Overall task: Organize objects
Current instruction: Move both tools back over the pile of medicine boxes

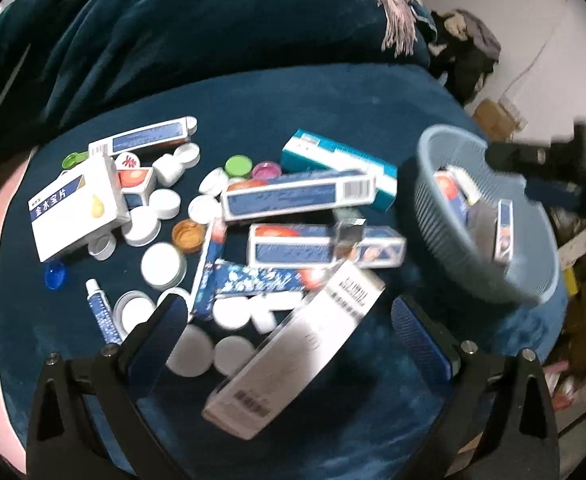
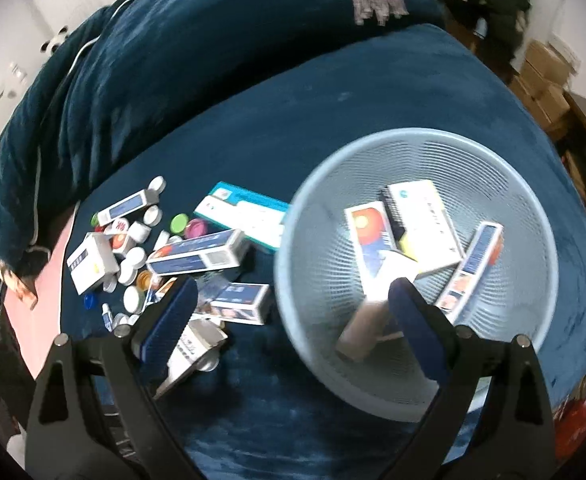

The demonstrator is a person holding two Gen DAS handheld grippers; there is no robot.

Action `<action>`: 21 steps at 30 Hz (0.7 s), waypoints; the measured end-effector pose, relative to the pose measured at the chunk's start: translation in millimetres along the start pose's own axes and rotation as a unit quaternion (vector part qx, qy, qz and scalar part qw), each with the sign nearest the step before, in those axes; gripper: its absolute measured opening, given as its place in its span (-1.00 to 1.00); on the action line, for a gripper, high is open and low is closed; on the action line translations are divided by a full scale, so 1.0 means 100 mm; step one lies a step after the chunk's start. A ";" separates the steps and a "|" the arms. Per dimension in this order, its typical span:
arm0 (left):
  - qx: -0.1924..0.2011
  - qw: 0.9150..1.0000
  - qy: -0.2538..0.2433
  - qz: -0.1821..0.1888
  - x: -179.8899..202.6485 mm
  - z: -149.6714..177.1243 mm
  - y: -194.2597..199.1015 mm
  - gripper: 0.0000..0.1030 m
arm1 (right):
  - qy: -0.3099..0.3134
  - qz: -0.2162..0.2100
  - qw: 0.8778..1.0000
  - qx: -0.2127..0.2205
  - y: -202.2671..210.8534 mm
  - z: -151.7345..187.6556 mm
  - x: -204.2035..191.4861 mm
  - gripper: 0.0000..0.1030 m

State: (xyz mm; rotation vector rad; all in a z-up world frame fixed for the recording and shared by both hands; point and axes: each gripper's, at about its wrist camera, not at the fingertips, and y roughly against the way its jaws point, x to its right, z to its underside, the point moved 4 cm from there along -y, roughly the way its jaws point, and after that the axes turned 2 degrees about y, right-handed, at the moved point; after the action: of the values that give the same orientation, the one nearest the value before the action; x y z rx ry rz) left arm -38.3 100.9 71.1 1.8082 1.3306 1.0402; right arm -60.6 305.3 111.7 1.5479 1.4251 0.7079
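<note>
Left gripper (image 1: 289,316) spread wide over a blurred white cardboard box (image 1: 293,360), pads apart from it. Right gripper (image 2: 293,308) wide open, empty, above the round pale-blue mesh plastic basket (image 2: 533,208). Scattered medicine cartons (image 1: 297,196) and white bottle caps (image 1: 163,264) nearby.

— What lies behind?
— A rumpled dark teal blanket (image 1: 181,40), its pale pink fringe (image 1: 389,12) trailing.
— And at right?
— Stacked cardboard boxes (image 2: 545,76) beside a white wall (image 1: 533,20).
</note>
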 end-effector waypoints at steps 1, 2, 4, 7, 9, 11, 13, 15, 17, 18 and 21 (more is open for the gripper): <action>-0.005 1.000 -0.010 -0.006 -0.01 0.04 -0.03 0.99 | 0.007 0.001 1.000 -0.002 -0.02 0.00 -0.05 0.88; -0.009 1.000 -0.018 -0.012 0.00 0.06 -0.05 0.99 | 0.012 0.001 1.000 -0.003 -0.03 0.00 -0.09 0.88; -0.019 0.999 -0.044 -0.025 0.03 0.13 -0.12 0.99 | 0.019 0.000 1.000 -0.005 -0.06 0.00 -0.17 0.88; -0.031 0.997 -0.071 -0.029 0.10 0.23 -0.20 0.99 | 0.027 -0.001 1.000 -0.007 -0.08 0.00 -0.26 0.88; -0.038 0.996 -0.080 -0.032 0.11 0.29 -0.27 0.91 | 0.033 -0.002 0.999 -0.007 -0.09 0.00 -0.32 0.89; -0.043 0.994 -0.087 -0.039 0.12 0.34 -0.33 0.47 | 0.037 -0.001 0.999 -0.010 -0.10 0.00 -0.37 0.89; -0.047 0.994 -0.091 -0.036 0.11 0.38 -0.35 -0.06 | 0.041 0.000 0.999 -0.011 -0.11 0.00 -0.42 0.89; -0.040 0.995 -0.092 -0.024 0.12 0.39 -0.31 -0.11 | 0.046 0.000 0.999 -0.013 -0.12 0.00 -0.47 0.89; -0.036 0.997 -0.075 0.002 0.08 0.37 -0.24 -0.13 | 0.050 0.001 0.999 -0.015 -0.14 0.00 -0.52 0.89; -0.033 0.997 -0.065 0.008 0.05 0.37 -0.20 -0.14 | 0.051 0.001 0.999 -0.016 -0.15 0.00 -0.55 0.89; -0.021 0.999 -0.021 0.024 -0.13 0.39 -0.05 -0.14 | 0.056 0.003 0.998 -0.018 -0.19 -0.01 -0.61 0.89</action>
State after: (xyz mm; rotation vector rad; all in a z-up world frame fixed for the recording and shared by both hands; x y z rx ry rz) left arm -8.6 87.8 46.1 1.8295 1.2354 1.0420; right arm -80.7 244.9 104.5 1.5058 1.4812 0.8302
